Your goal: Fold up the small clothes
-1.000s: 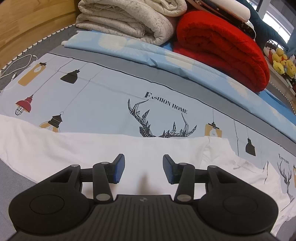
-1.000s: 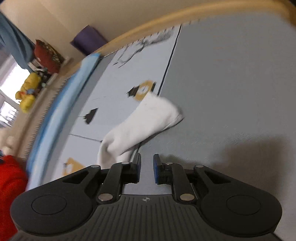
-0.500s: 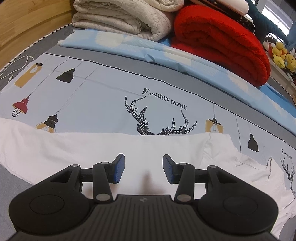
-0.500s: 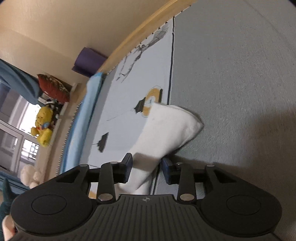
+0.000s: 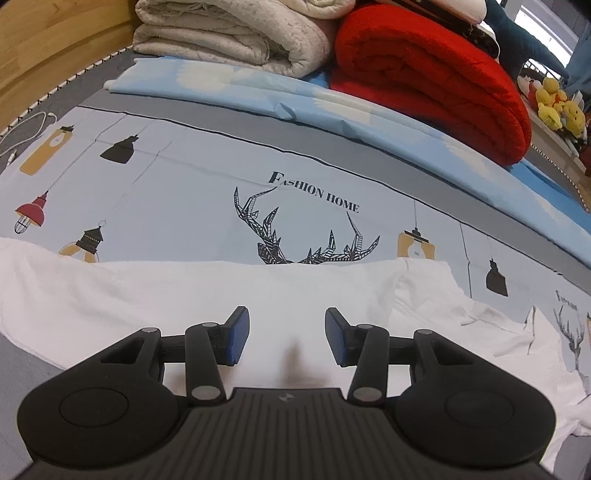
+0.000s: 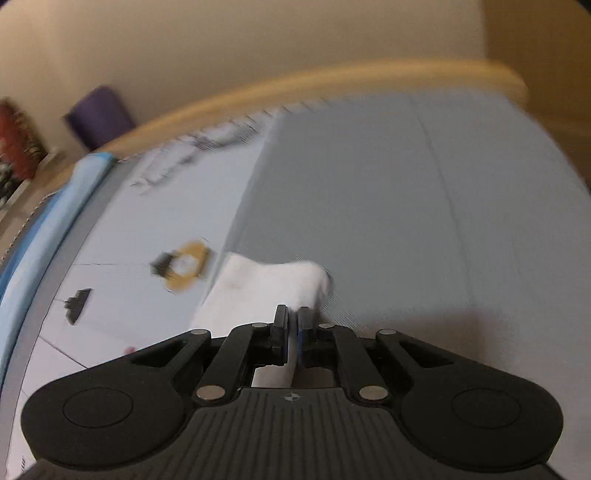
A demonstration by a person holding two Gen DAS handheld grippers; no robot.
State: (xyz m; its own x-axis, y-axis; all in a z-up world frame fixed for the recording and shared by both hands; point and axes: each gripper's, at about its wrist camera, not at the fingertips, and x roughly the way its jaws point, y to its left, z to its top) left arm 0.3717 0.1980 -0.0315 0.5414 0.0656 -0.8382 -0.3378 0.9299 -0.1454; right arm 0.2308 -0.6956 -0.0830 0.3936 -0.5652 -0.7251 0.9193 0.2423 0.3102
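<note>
A white garment (image 5: 221,291) lies spread on the printed bed sheet (image 5: 207,177), reaching across the left wrist view with a rumpled part at the right (image 5: 491,332). My left gripper (image 5: 282,338) is open and empty just above its middle. In the blurred right wrist view, my right gripper (image 6: 291,332) is shut on a fold of the white garment (image 6: 258,288), whose end lies on the grey sheet (image 6: 406,221).
A folded beige blanket (image 5: 236,29) and a rolled red blanket (image 5: 436,74) are stacked at the far side of the bed. Yellow plush toys (image 5: 557,107) sit at the far right. A white cable (image 5: 26,129) lies at the far left. A wooden bed frame (image 6: 332,81) borders the bed.
My right gripper opened, moved onto the white cloth and closed on it. My left gripper stayed open and edged slightly forward over the garment.
</note>
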